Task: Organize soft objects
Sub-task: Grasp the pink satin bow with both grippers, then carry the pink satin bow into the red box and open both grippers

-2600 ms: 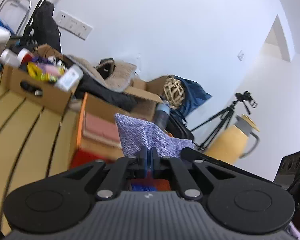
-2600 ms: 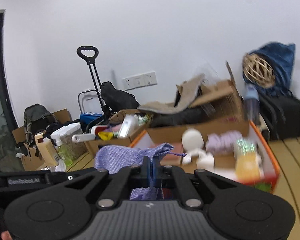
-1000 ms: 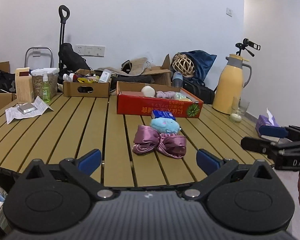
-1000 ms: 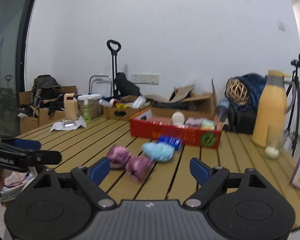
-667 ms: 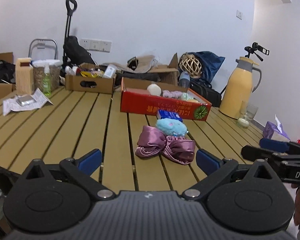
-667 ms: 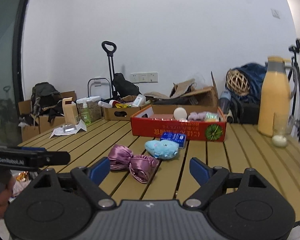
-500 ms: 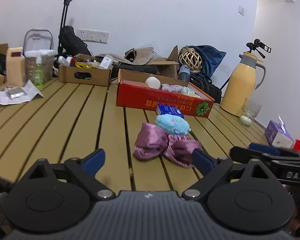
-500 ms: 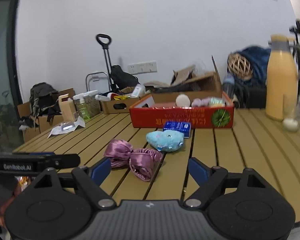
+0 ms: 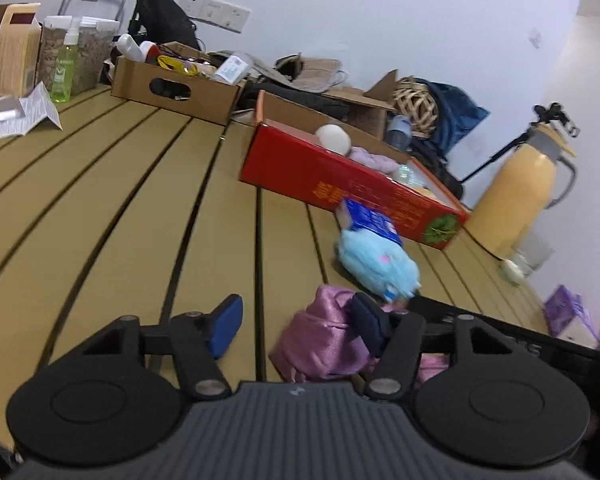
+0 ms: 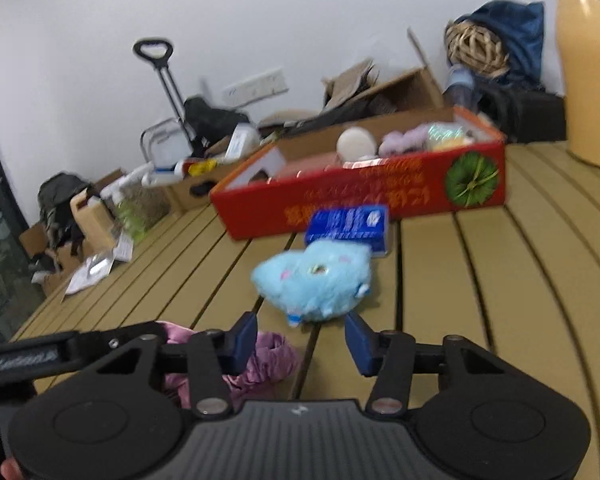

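Closing over the slatted counter, the left tongs have part of the pink satin bow between their blue pads, the right pad over the cloth and the left pad apart from it above bare wood; whether the right pad presses the bow cannot be told. In that view the bow lies crumpled near the counter's near edge, and just beyond it, touching or nearly so, sits the fluffy blue plush. Behind the plush a small blue pack leans against the front wall of the red box, which holds a white ball and a lilac cloth. A yellow jug stands right of the box, and a cardboard tray of bottles stands to its left. In the right wrist view the right tongs are also closing, halfway in, with nothing pressed between the pads; the plush lies just ahead of the gap and the bow shows under the left pad. The blue pack and red box lie beyond, and the left tongs reach in from the left edge.
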Action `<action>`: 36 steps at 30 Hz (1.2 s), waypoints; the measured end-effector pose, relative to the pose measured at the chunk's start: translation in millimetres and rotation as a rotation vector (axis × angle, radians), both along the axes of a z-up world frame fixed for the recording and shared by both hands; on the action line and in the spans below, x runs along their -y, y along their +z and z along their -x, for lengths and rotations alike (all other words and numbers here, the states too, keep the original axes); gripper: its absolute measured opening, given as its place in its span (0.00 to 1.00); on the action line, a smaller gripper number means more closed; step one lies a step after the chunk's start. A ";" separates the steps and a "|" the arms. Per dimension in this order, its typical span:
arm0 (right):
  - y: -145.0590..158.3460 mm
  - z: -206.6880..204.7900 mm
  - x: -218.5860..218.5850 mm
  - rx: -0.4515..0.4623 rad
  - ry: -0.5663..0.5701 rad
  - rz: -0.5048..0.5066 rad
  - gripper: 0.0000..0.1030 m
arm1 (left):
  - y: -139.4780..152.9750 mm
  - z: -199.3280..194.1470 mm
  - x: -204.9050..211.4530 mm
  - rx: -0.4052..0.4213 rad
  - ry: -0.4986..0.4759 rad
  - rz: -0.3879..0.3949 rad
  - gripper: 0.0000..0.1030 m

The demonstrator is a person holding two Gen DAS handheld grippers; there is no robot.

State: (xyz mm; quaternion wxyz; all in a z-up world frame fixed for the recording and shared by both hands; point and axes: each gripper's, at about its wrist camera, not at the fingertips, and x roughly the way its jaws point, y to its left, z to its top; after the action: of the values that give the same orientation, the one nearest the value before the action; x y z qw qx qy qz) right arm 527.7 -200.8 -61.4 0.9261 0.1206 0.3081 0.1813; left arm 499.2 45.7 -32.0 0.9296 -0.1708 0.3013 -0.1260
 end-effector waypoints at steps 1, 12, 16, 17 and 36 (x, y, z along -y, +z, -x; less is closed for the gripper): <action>-1.8 2.5 -4.2 -0.002 0.035 0.020 0.47 | -1.5 5.4 0.5 0.003 -0.007 -0.005 0.59; -4.4 11.1 -2.1 -0.066 0.154 -0.045 0.17 | -12.2 14.3 6.2 -0.013 -0.104 0.010 0.41; 4.2 5.0 8.1 -0.073 0.135 -0.070 0.07 | -2.9 12.1 12.8 0.014 -0.152 -0.004 0.32; 9.0 3.1 11.2 -0.065 0.131 -0.083 0.07 | 3.1 9.3 13.7 0.033 -0.162 -0.002 0.32; 52.5 -307.1 -31.0 -0.036 0.033 0.131 0.07 | 53.0 -321.9 47.9 -0.086 -0.153 -0.272 0.34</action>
State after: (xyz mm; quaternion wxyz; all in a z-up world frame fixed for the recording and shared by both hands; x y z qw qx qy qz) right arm 834.9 -169.8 -8.9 0.9231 0.0580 0.3380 0.1739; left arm 821.1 -2.2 21.0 0.9182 -0.0252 0.3670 -0.1470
